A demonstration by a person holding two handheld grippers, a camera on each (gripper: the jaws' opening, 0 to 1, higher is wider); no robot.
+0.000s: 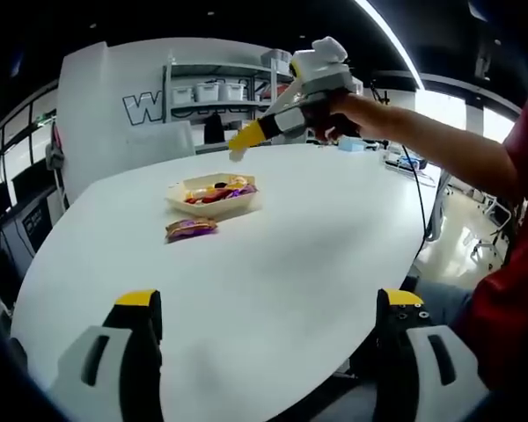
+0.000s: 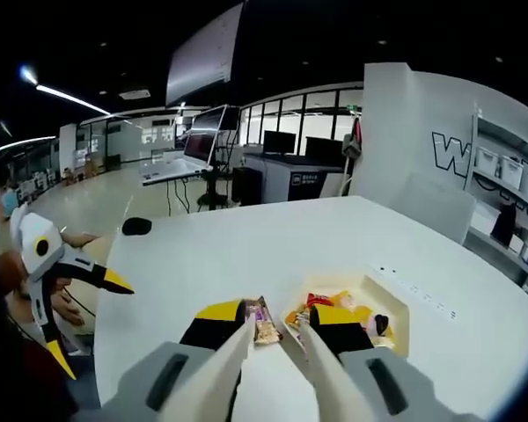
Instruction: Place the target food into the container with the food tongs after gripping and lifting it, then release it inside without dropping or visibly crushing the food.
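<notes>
- Table (image 1: pixel 317 255), white and rounded, carries everything the task needs, all of it toward the far end in the left gripper view.
- Left gripper (image 1: pixel 268 303) sits low at the near edge with its jaws wide apart and nothing between them; it is well apart from the food.
- Right gripper (image 2: pixel 277 315) is the nearer one, and its jaws are pressed onto the two arms of the food tongs (image 2: pixel 233 352), whose cream blades run forward to tips that stand apart.
- Container (image 1: pixel 172 195), a shallow pale tray, already holds several coloured snacks.
- Snack packet (image 2: pixel 266 327), which I take to be the target, lies flat on the table just beside the container and outside it: at 7 o'clock from it in the left gripper view, at 9 o'clock in the right gripper view.
- In the right gripper view the packet shows between the tong tips, closer to the left blade, with its long axis running 12 to 6, in line with the tongs.
- That view cannot give height. The left gripper view shows the right gripper raised above the table at about 1 o'clock from the container, so I judge the packet is not yet gripped and the tongs must descend first.
- The right gripper view also shows the left gripper off at 9 o'clock, jaws parted.
</notes>
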